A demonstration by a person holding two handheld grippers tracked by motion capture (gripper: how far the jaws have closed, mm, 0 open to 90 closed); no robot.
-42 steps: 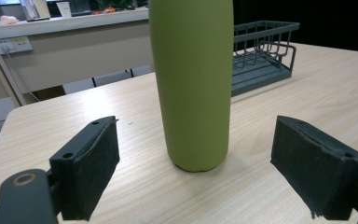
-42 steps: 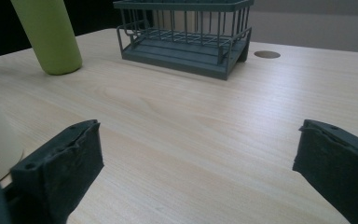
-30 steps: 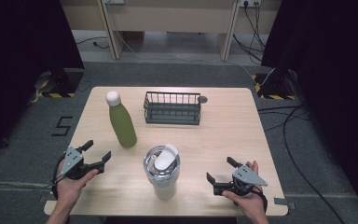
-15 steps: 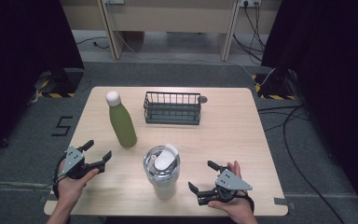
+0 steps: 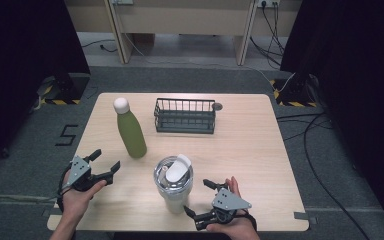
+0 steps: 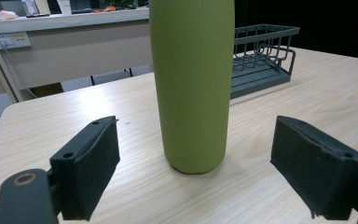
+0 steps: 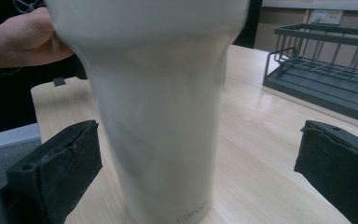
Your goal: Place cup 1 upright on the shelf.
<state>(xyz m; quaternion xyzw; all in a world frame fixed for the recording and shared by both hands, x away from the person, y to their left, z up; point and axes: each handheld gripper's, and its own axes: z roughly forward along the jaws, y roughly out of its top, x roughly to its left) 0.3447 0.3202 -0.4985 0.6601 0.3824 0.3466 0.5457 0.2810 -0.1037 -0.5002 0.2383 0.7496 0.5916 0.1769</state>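
Two spread grippers face a tumbler and a bottle on the table.

Nearest the person, the right gripper (image 5: 200,200) sits at the table's front edge, jaws wide apart, aimed at the cream tumbler (image 5: 174,186) just beside it; in the right gripper view the tumbler (image 7: 158,112) stands upright between the pads without touching them. The left gripper (image 5: 102,162), also spread, points at the green bottle (image 5: 130,131), which stands upright a little ahead of its jaws. Farthest back, the dark wire basket (image 5: 185,116) rests on the wooden table (image 5: 260,145).
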